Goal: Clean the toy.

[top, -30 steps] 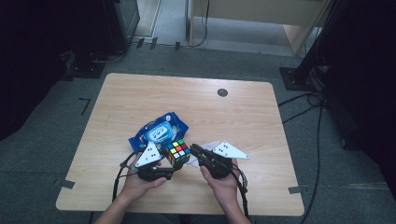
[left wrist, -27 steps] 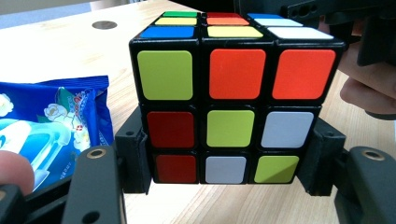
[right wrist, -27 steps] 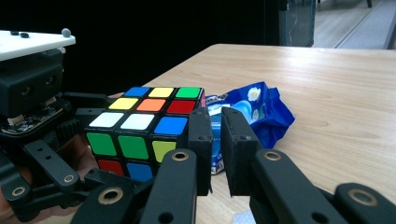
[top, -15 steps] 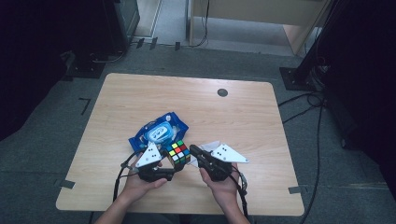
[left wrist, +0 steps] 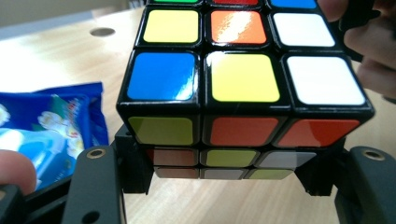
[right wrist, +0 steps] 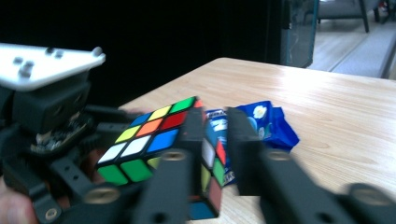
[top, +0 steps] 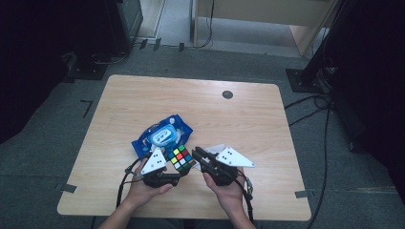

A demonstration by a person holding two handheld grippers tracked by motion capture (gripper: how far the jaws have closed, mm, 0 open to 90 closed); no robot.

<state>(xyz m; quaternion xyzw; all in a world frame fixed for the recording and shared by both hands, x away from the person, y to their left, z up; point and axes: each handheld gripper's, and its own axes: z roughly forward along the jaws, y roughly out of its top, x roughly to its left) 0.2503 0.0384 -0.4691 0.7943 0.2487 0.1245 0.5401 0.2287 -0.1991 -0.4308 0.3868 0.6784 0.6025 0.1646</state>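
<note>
Dark floor surrounds the wooden table (top: 143, 95). Left claw (top: 179, 168) grips the colour cube (top: 181, 158) between its jaws, above the table beside a blue packet (top: 160, 133). Right claw (top: 198, 157), jaws just opening a little, stands at the cube's side, apparently not pressing it.

The right gripper (top: 197, 153) is just opening its jaws beside the Rubik's cube (top: 180, 158), nothing pinched between them.

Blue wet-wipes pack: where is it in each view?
High view: blue crinkly wet-wipes pack, centre-left on the table, just beyond the multicoloured puzzle cube.
Left gripper view: pack at left edge, left of the cube.
Right gripper view: pack mid-frame, behind the cube.
Shared landmark: the cube.
</note>
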